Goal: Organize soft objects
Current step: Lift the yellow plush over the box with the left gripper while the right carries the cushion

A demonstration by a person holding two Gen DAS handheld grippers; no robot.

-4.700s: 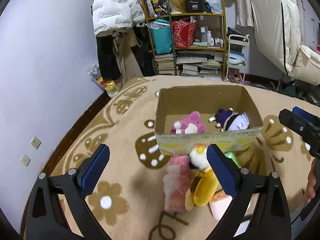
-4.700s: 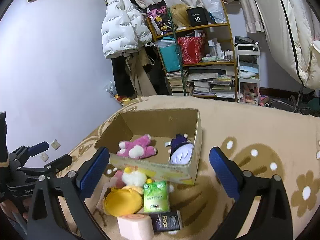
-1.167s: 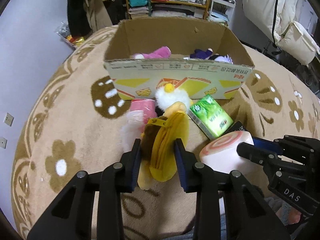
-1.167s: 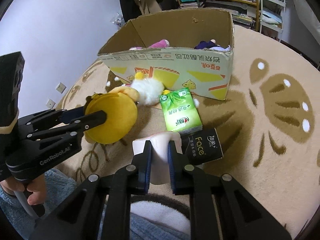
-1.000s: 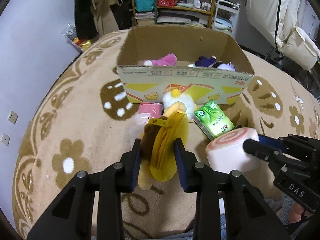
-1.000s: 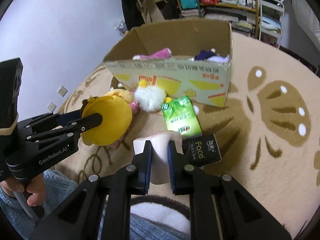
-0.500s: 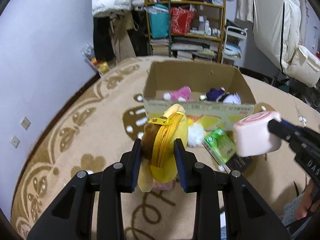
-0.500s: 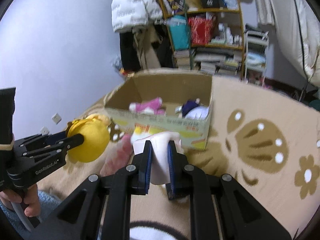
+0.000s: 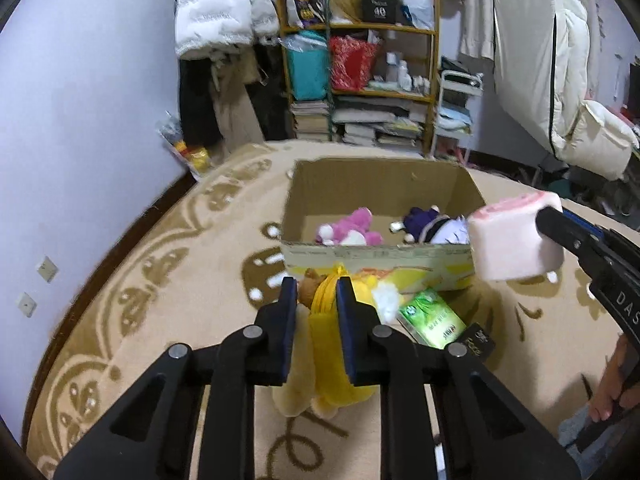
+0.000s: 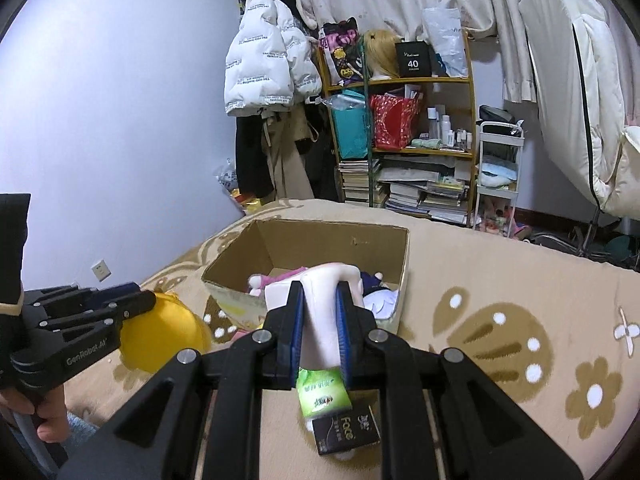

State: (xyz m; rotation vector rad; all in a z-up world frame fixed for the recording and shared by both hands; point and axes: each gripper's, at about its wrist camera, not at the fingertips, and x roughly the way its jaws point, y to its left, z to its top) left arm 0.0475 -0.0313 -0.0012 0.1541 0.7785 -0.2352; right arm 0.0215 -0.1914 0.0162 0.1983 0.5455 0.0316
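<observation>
Soft toys are held in both grippers above the patterned rug (image 9: pixel 160 280): the yellow plush pouch (image 9: pixel 326 344) is pinched between the closed-in pads of the left gripper (image 9: pixel 317 300), and the pink roll-cake cushion (image 10: pixel 320 320) is squeezed between the pads of the right gripper (image 10: pixel 319 316). The cardboard box (image 9: pixel 384 184) is seen ahead with its top open; its near rim lies just beyond the pouch, and its right near corner is overlapped by the cushion in the left wrist view. Inside, a pink plush (image 9: pixel 348 232) and a purple doll (image 9: pixel 432 226) are laid against the near wall, while the floor toward the far wall is left bare. On the rug before the box, a green tissue pack (image 9: pixel 432 322) and a black pack (image 10: pixel 346 432) are lying side by side. Compared with 1.2 seconds ago, both toys have been lifted clear of the rug and carried toward the box, and the cushion is now raised to rim height.
</observation>
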